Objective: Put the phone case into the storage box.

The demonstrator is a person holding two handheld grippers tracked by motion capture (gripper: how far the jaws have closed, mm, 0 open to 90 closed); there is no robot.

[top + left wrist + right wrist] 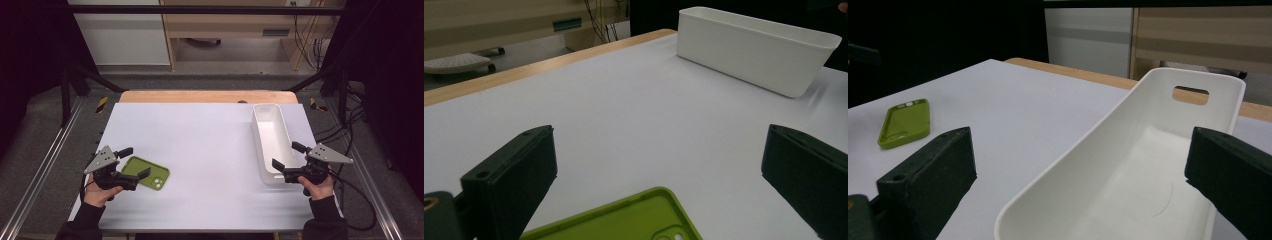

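A green phone case (145, 172) lies flat, hollow side up, on the white table (200, 145) at the front left. My left gripper (134, 162) hovers over its near end with the jaws wide open; the case (624, 220) shows low between them, untouched. A long white bin (270, 140) stands along the right side, nothing inside it. My right gripper (288, 155) is open at the bin's near end, its jaws straddling the rim (1108, 165). The green case (904, 122) lies far off to the left in the right gripper view.
A wooden strip (207, 96) runs along the table's far edge. Black frame bars (75, 95) and cables (350, 125) flank the table on both sides. The white bin (754, 47) stands at the far right in the left gripper view.
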